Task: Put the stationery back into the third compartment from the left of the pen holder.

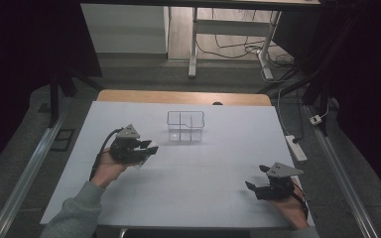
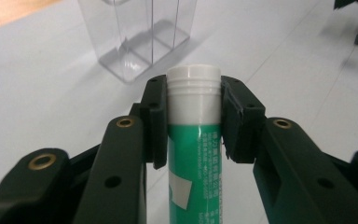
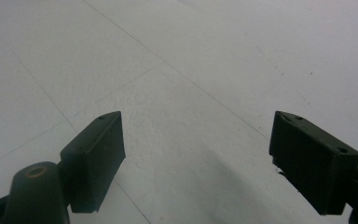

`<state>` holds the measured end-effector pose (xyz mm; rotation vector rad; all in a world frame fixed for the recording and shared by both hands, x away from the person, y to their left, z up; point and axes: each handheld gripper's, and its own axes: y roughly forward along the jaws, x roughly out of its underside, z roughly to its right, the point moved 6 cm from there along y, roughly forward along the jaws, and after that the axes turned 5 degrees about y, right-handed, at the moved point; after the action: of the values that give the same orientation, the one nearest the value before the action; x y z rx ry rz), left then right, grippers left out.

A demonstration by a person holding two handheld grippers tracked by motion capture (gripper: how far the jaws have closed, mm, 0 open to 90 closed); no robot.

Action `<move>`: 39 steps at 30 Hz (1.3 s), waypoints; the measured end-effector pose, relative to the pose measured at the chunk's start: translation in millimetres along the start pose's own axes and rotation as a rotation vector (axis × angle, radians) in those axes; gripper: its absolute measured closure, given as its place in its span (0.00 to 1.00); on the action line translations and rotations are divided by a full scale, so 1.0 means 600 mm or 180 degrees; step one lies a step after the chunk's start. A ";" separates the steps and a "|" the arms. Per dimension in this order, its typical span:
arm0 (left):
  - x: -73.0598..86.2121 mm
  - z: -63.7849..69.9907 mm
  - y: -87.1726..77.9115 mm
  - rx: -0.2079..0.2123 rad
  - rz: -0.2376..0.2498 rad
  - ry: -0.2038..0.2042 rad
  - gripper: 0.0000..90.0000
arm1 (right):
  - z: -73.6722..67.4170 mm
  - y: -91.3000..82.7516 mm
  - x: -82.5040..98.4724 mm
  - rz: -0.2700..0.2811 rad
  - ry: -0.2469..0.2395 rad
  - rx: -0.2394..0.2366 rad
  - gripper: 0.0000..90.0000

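While the left gripper clenched a green tube by its white cap, the clear divided box waited beyond it.

Its pads pressed on the neck just under the cap, the tube carried off the white table, near the box yet apart from it. The right gripper rested low at the near right corner, jaws spread and bare. Judged so, the pickup was done; placing the tube in a compartment remained.

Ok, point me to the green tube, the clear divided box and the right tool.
green tube (image 2: 196, 154), left gripper view, on its green printed body below the white cap.
clear divided box (image 1: 185, 126), high view, on its centre divider.
right tool (image 1: 257, 177), high view, midway between its fingertips.
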<state>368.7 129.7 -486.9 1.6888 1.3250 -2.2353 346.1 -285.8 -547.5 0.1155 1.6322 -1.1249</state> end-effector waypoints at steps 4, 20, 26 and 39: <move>-0.017 0.000 0.002 -0.0006 0.0102 0.0016 0.71 | 0.000 0.000 0.000 -0.0002 0.0003 0.0002 0.20; -0.060 0.001 0.039 0.0099 0.0234 0.0081 0.71 | 0.001 0.001 0.002 -0.0006 -0.0006 0.0012 0.20; -0.080 0.000 0.054 0.0117 0.0280 0.0091 0.71 | 0.000 0.000 0.002 0.0015 0.0010 0.0007 0.20; -0.112 -0.004 0.076 0.0144 0.0341 0.0095 0.71 | 0.001 -0.001 0.003 0.0018 0.0028 0.0006 0.20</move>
<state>420.4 73.2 -459.7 1.7697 1.1683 -2.2051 345.6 -287.1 -548.5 0.1264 1.6375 -1.1230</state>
